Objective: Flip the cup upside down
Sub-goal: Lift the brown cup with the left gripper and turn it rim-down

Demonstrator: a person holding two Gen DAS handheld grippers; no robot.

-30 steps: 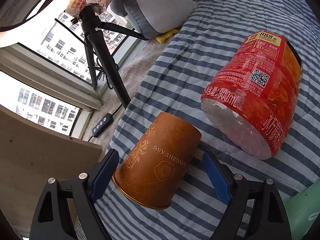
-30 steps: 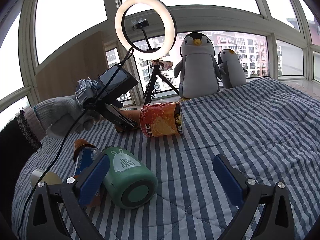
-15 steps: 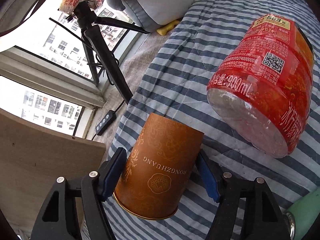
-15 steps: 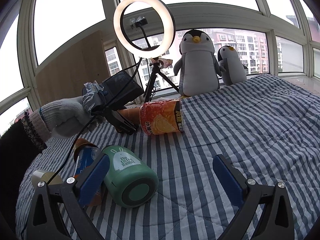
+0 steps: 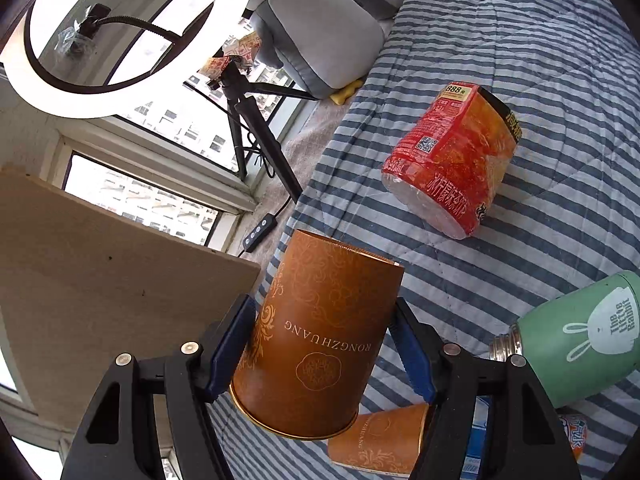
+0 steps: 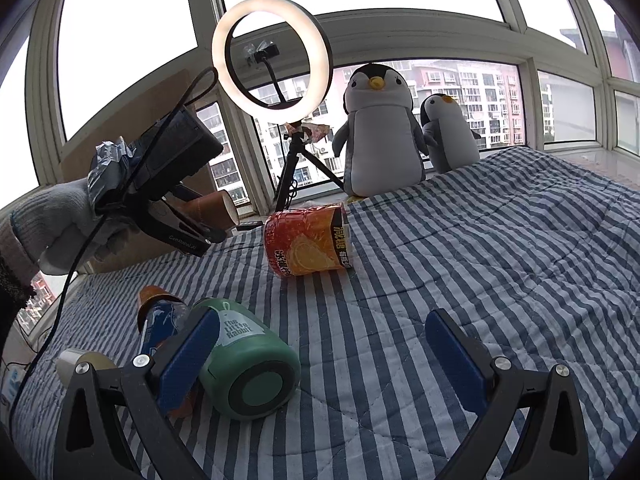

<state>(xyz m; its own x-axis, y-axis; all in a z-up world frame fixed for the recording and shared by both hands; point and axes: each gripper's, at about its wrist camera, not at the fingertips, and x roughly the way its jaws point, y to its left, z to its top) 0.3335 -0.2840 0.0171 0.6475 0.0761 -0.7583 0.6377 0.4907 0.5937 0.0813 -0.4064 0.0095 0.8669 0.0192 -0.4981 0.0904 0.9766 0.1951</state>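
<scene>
My left gripper [image 5: 324,344] is shut on a brown paper cup [image 5: 320,336] with gold print, held in the air above the striped bed cover [image 5: 540,208]. The cup's rim points toward the camera and its base points away. In the right wrist view the same cup [image 6: 212,210] shows in the left gripper [image 6: 208,236], well above the bed at the left. My right gripper [image 6: 320,356] is open and empty, low over the bed cover [image 6: 460,248].
A red snack tub [image 5: 452,168] lies on its side mid-bed. A green bottle [image 6: 244,364] lies by my right gripper's left finger, with a blue bottle [image 6: 160,320] beside it. A second brown cup [image 5: 380,440] lies below the held one. A ring light tripod [image 6: 292,160] and plush penguins [image 6: 380,132] stand behind.
My left gripper closed on the brown cup and lifted it off the bed. The red tub now lies farther below and away. The right gripper has stayed put.
</scene>
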